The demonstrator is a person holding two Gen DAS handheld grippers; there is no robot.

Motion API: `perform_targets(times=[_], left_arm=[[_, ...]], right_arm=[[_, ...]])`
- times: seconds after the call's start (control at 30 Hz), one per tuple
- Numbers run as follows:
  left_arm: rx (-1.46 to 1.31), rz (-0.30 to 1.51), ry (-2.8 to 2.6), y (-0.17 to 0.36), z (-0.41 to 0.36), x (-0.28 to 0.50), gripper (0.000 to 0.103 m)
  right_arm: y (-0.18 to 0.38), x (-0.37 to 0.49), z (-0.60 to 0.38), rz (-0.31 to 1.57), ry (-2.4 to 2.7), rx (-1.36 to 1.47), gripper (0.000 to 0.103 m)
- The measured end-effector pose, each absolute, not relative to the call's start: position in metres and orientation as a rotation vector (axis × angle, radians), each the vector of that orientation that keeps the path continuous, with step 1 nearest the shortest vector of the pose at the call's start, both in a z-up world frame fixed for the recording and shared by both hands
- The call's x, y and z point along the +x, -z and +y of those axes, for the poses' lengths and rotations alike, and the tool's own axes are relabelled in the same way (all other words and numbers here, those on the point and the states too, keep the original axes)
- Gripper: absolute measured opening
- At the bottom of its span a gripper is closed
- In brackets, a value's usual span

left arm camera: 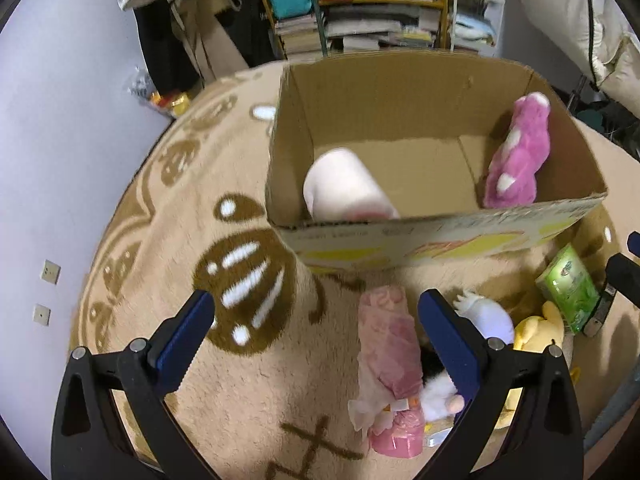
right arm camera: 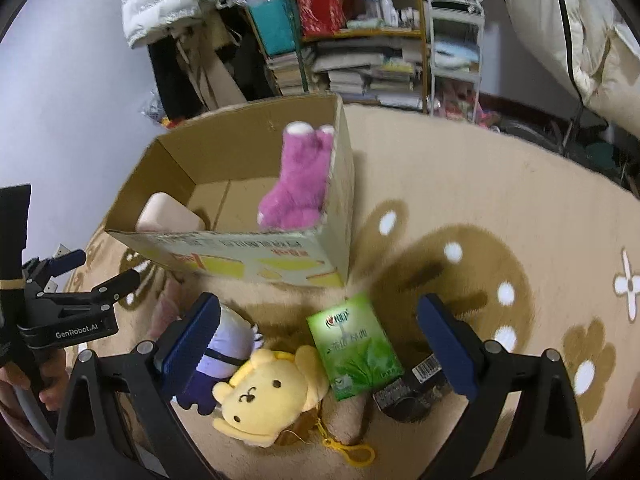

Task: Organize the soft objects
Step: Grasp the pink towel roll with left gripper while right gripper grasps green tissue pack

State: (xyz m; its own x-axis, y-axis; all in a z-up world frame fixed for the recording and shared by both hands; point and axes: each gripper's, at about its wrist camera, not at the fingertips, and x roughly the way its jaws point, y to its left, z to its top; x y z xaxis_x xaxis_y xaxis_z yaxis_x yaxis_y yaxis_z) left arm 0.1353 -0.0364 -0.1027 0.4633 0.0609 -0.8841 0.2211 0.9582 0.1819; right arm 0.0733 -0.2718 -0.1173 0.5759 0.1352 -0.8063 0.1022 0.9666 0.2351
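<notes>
An open cardboard box [left arm camera: 440,236] [right arm camera: 248,252] stands on the rug. Inside it a pink plush [left arm camera: 516,156] [right arm camera: 298,184] leans on the right wall and a pale cream soft object [left arm camera: 344,188] [right arm camera: 168,210] lies at the left. My left gripper [left arm camera: 316,340] is open and empty above the rug, with a pink wrapped soft pack [left arm camera: 390,356] between its fingers. My right gripper [right arm camera: 318,344] is open and empty above a yellow bear plush [right arm camera: 266,392] [left arm camera: 538,330], a green tissue pack [right arm camera: 354,344] [left arm camera: 568,288] and a white-purple plush [right arm camera: 224,344] [left arm camera: 490,316].
A tan patterned rug [left arm camera: 224,272] [right arm camera: 480,208] covers the floor. A dark barcoded object [right arm camera: 416,388] lies beside the tissue pack. A small white-and-black plush [left arm camera: 436,390] lies near the pink pack. Cluttered shelves [right arm camera: 360,40] and a white rack [right arm camera: 454,40] stand behind the box.
</notes>
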Motion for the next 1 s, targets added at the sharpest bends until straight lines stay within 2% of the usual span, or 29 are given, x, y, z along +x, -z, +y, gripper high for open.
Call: perform_targets(times=[0.43,0.57,0.67,0.83,0.93,1.0], left_arm=[[0.234,1.246,0.118,0.139,-0.033,0.148,0.101],[0.236,1.289,0.117,0.149,-0.034,0.151,0.101],[0.217,1.312,0.125,0.155,-0.033,0.153,0.101],[0.180,1.373,0.152,0.165,-0.036,0.155,0.099],[0.202,1.375,0.153,0.169,-0.040,0.154,0.083],[0.189,1.394,0.158,0.175,-0.040,0.155,0.073]], right_arm=[[0.164,0.093,-0.277,1.123,0.019,0.326,0.098],[0.176,0.101,-0.274,1.168,0.026,0.302,0.092],[0.185,0.105,-0.273,1.207,0.028,0.295,0.082],[0.191,0.108,-0.268,1.238,0.045,0.246,0.079],[0.193,0.108,-0.270,1.246,0.046,0.245,0.070],[0.194,0.108,-0.268,1.245,0.047,0.242,0.070]])
